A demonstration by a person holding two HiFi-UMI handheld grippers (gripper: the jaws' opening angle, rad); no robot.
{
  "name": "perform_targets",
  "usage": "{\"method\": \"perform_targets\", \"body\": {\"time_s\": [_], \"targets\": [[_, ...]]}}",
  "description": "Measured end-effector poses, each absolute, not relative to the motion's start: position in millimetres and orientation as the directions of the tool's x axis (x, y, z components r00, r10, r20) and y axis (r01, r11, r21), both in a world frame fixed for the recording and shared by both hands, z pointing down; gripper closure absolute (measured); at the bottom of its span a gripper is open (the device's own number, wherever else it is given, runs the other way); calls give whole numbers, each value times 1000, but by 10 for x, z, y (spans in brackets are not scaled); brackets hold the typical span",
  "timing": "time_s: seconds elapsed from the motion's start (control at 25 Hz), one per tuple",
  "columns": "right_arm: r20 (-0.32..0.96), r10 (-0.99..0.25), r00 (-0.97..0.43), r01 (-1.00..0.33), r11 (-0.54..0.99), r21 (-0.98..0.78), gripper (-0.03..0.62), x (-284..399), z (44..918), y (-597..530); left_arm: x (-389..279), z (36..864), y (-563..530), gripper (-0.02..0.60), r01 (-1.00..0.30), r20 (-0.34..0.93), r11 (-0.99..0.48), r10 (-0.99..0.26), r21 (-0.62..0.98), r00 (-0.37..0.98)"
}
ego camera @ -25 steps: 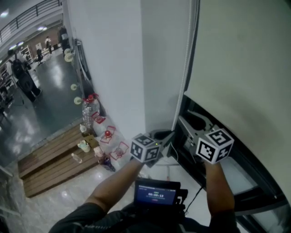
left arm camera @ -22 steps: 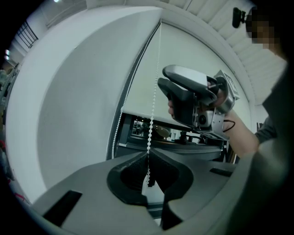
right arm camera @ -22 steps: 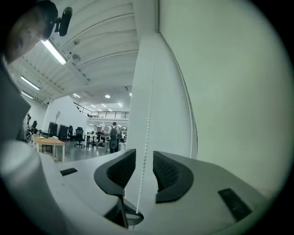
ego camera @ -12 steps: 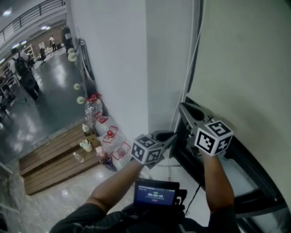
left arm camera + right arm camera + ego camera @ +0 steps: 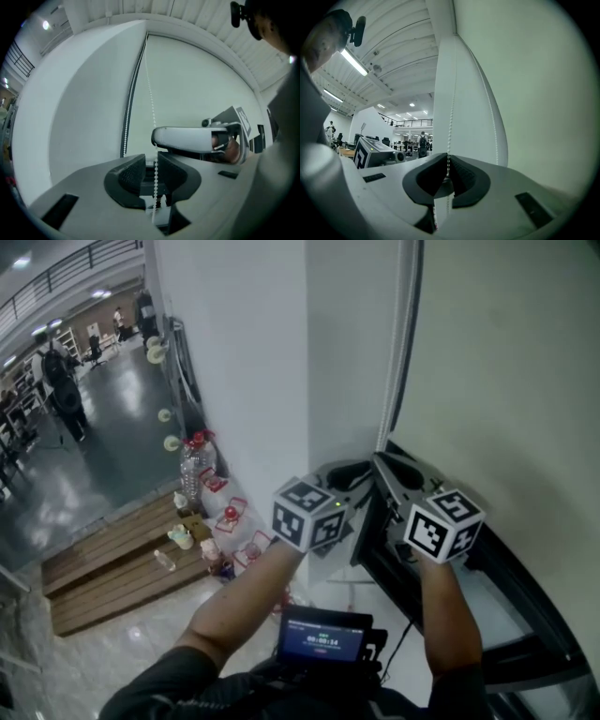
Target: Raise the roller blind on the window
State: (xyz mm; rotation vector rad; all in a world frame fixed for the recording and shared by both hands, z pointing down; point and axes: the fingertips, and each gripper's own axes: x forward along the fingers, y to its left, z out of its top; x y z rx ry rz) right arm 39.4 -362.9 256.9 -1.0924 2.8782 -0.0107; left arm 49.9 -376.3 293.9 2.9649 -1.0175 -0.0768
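**Hand-over-hand on the chain, blind barely up.**
I have the right gripper (image 5: 448, 171) pinched on the bead chain (image 5: 150, 93), its jaws pressed together on the beads. The left gripper's (image 5: 150, 171) jaws have just been opening. They stand spread with the chain running loose between the pads and nothing pressing on it. The roller blind (image 5: 506, 381) hangs over nearly all the window (image 5: 487, 596), with only a low strip bare under its bottom edge, so I judge most of the raising is left. The chain hangs at the blind's left edge, beside the white wall (image 5: 234, 362).
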Motion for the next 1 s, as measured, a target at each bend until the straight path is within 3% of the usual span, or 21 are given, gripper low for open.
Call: {"method": "perform_targets", "body": {"time_s": [0.08, 0.12, 0.4, 1.0], "targets": [[-57, -662, -747, -662, 749, -30, 582, 394, 2575, -3631, 528, 2933, -3755, 568, -605, -38, -796, -605, 3, 795], [-56, -661, -749, -660, 751, -27, 581, 396, 2576, -3631, 556, 2936, -3737, 577, -594, -36, -804, -594, 1, 804], [-58, -701, -711, -703, 711, 23, 557, 438, 2508, -3631, 649, 2912, -3653, 581, -559, -37, -829, -559, 19, 828], [-120, -692, -712, -697, 717, -7, 579, 409, 2568, -3655, 615, 2980, -3684, 581, -554, -70, -832, -555, 27, 829]]}}
